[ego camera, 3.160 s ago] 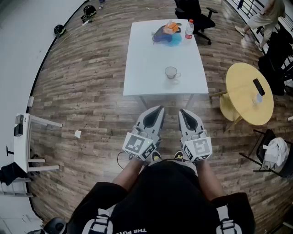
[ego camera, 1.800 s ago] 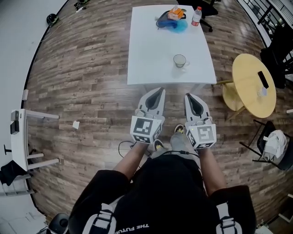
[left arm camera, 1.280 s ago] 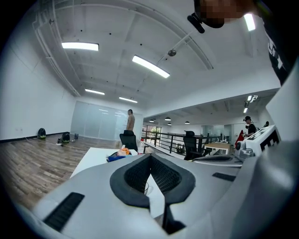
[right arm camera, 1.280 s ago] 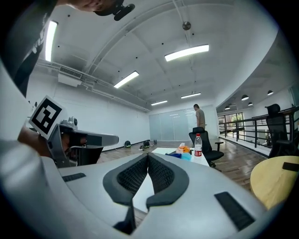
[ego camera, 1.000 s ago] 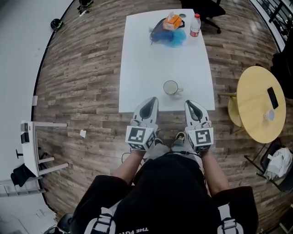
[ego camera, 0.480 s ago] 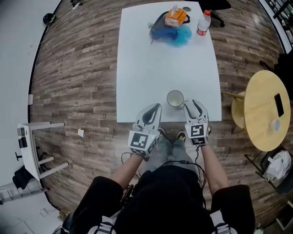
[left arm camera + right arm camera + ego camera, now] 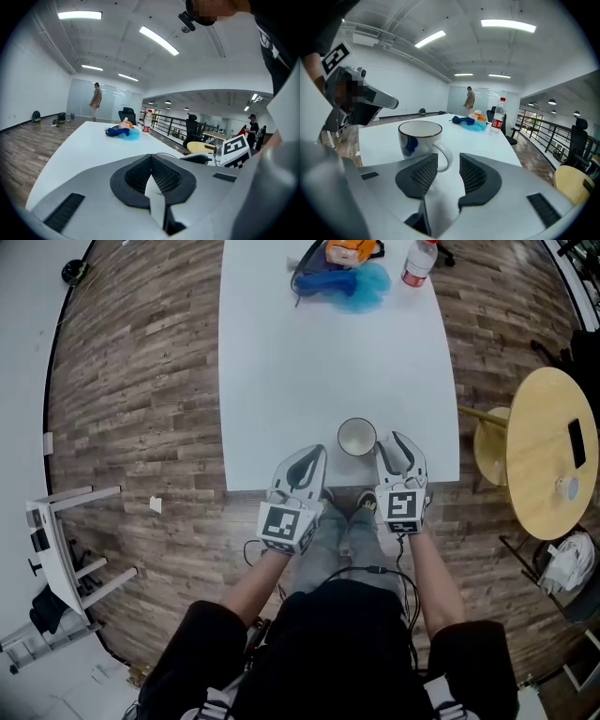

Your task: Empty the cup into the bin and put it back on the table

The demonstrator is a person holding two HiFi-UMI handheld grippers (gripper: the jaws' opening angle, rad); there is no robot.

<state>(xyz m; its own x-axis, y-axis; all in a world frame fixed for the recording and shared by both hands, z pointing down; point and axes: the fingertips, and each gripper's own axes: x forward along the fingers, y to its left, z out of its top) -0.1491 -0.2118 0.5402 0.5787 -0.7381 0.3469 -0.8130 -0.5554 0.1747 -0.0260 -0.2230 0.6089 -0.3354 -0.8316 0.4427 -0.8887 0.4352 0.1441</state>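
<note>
A white cup (image 7: 356,437) with a dark rim and a blue mark on its side (image 7: 419,140) stands upright near the front edge of the white table (image 7: 281,381). My right gripper (image 7: 395,446) sits just right of it, open. Its jaws have just been opening, and nothing lies between the pads. In the right gripper view the cup's handle (image 7: 444,158) shows just beyond the gap of that gripper (image 7: 447,160). My left gripper (image 7: 310,463) is shut and empty at the table's edge, left of the cup. Its jaws (image 7: 151,158) meet over the tabletop.
At the table's far end lie a blue bag with an orange item (image 7: 339,266) and a plastic bottle (image 7: 419,259). A round yellow table (image 7: 553,456) stands to the right, a white stand (image 7: 56,540) to the left on the wooden floor. A person (image 7: 96,98) stands far off.
The table and cup have come close as the person walked up. Both grippers have sunk to the table's front edge. The right gripper's jaws have parted beside the cup.
</note>
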